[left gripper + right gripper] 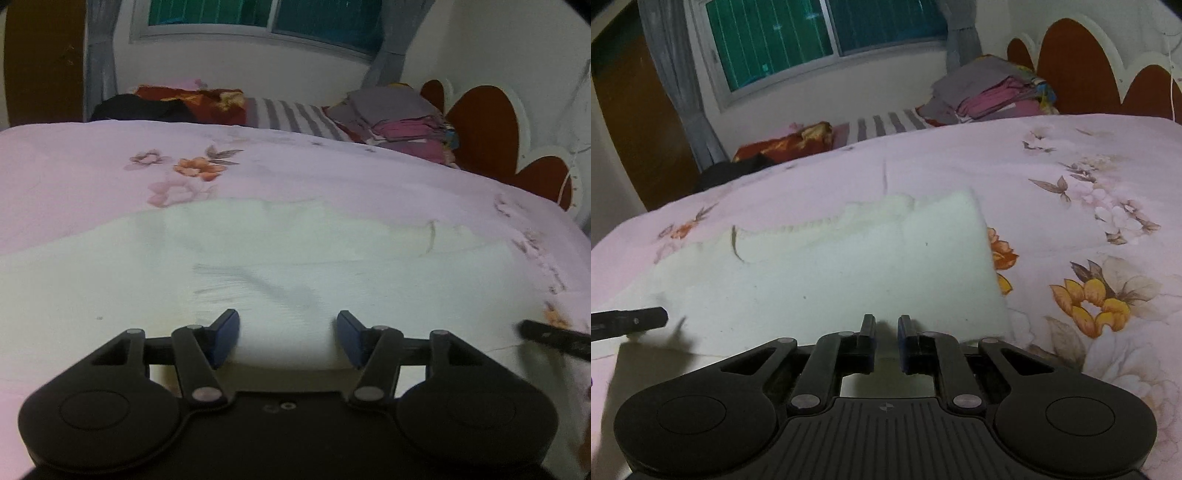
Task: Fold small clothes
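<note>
I see the white garment [827, 273] spread flat on the pink flowered bedsheet [1071, 155], its near edge right under both tools. My left gripper [288, 338] stands wide open over the cloth, gripping nothing. My right gripper [886, 341] is nearly closed at the garment's near hem, a narrow gap still showing between its blue pads [904, 343], and I cannot tell if cloth is caught there.

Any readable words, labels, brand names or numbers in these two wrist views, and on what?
None readable.
Small embossed marks on the black left gripper body: too blurred to read.
White garment, pink floral bedsheet, folded clothes pile: no text visible.
</note>
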Available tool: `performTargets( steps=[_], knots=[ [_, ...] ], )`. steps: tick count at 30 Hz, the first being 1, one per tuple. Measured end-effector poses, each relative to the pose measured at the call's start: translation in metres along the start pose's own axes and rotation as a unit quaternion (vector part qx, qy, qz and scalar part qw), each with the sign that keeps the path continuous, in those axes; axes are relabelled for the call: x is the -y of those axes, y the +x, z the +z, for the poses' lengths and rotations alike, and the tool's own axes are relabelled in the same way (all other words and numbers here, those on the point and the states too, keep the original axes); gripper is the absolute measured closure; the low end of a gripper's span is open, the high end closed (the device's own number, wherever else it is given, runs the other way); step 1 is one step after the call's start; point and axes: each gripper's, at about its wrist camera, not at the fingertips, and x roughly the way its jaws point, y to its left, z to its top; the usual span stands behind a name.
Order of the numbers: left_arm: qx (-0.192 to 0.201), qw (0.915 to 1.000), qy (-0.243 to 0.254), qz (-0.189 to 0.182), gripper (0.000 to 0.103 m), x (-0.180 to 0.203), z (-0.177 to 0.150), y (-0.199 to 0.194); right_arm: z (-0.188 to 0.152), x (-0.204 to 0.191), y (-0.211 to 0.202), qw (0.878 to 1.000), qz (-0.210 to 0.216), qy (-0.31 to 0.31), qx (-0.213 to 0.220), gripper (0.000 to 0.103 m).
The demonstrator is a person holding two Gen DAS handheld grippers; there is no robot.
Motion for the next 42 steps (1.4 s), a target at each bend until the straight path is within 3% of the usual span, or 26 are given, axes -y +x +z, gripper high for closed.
performTargets(
  steps=[5, 8, 11, 17, 21, 26, 34, 42],
  knots=[
    [-0.01, 0.9995, -0.008, 0.027, 0.046, -0.021, -0.003, 0.005, -0.003, 0.048, -0.007, 0.998, -0.039, 0.041, 0.001, 0.091],
    [-0.001, 0.9993, -0.027, 0.025, 0.046, -0.023, 0.004, 0.004, 0.002, 0.051, -0.007, 0.999, -0.043, 0.03, 0.002, 0.091],
    [0.019, 0.9995, -0.008, 0.026, 0.042, -0.007, 0.013, 0.003, 0.017, 0.036, -0.004, 1.0, -0.009, 0.01, 0.018, 0.091],
    [-0.011, 0.9998, -0.005, 0.016, 0.041, 0.009, 0.026, 0.031, 0.038, -0.011, 0.045, 0.996, 0.048, -0.067, -0.017, 0.091],
    [-0.011, 0.9997, -0.002, 0.02, 0.041, 0.002, 0.022, 0.032, 0.048, -0.004, 0.063, 0.997, 0.025, -0.077, -0.019, 0.091],
    [-0.012, 0.9996, -0.005, 0.025, 0.041, -0.01, 0.02, 0.03, 0.086, 0.052, 0.089, 0.999, -0.044, -0.013, -0.012, 0.091],
    [-0.001, 0.9994, -0.004, 0.035, 0.041, -0.008, 0.023, 0.025, 0.097, 0.06, 0.086, 0.999, -0.043, -0.014, -0.019, 0.091],
    [-0.013, 0.9985, -0.002, 0.053, 0.04, -0.007, 0.016, 0.028, 0.073, 0.049, 0.068, 0.998, -0.042, -0.032, -0.028, 0.091]
  ],
)
